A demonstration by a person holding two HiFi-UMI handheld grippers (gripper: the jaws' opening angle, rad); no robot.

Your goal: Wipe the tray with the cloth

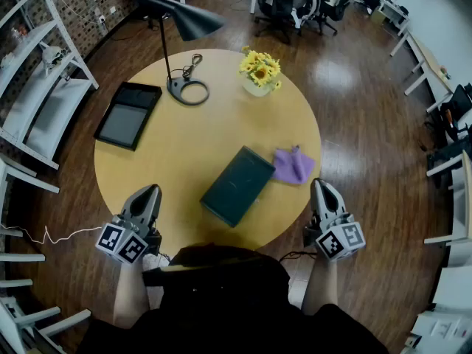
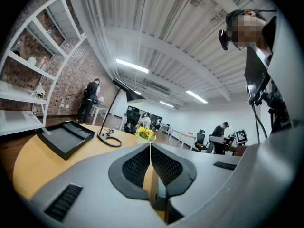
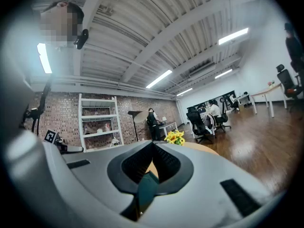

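A black tray [image 1: 128, 115] with a raised rim lies at the left of the round yellow table [image 1: 184, 146]; the left gripper view shows this tray [image 2: 66, 137] at the left. A purple cloth [image 1: 293, 165] lies crumpled at the table's right, beside a dark green flat box [image 1: 237, 185]. My left gripper [image 1: 150, 190] hovers at the table's near-left edge, shut and empty [image 2: 150, 146]. At the near-right edge is my right gripper [image 1: 320, 184], just short of the cloth, also shut with nothing in it [image 3: 153, 144]. The green box [image 3: 147, 189] shows through the gap below its jaws.
A black desk lamp [image 1: 181, 24] stands at the back of the table on its ring base [image 1: 189, 91]. A pot of yellow flowers [image 1: 259, 71] sits at the back right. White shelving [image 1: 37, 87] stands to the left, and office chairs and desks stand beyond on the wood floor.
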